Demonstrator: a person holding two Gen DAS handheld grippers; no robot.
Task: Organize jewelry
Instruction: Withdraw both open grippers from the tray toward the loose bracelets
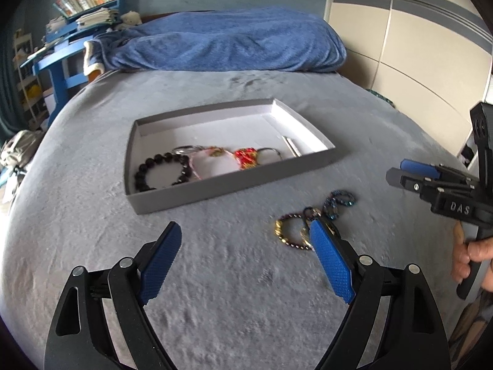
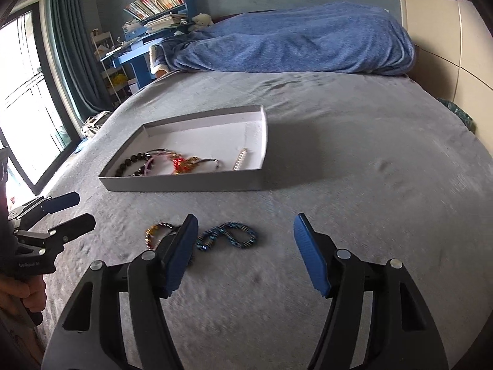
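A shallow grey tray (image 1: 215, 186) (image 2: 185, 184) lies on the bed. It holds a black bead bracelet (image 1: 163, 169) (image 2: 131, 163), a pink keychain (image 1: 212, 163), a red keychain (image 1: 246, 157) (image 2: 180, 165) and a small silver bar (image 1: 291, 145) (image 2: 240, 160). In front of it on the blanket lie a gold and purple bead bracelet (image 1: 289, 231) (image 2: 157, 231) and a twisted blue bead bracelet (image 1: 336, 203) (image 2: 228, 237). My left gripper (image 1: 243, 231) (image 2: 84, 211) is open and empty, left of the gold bracelet. My right gripper (image 2: 245, 220) (image 1: 396, 171) is open over the blue bracelet, with nothing held.
The grey bed blanket (image 2: 354, 185) stretches around the tray. A blue towel-covered pillow (image 1: 228, 43) lies at the head. A blue desk with books (image 1: 83, 9) stands left, a wardrobe (image 1: 400, 30) right. A hand (image 1: 471, 256) grips the right handle.
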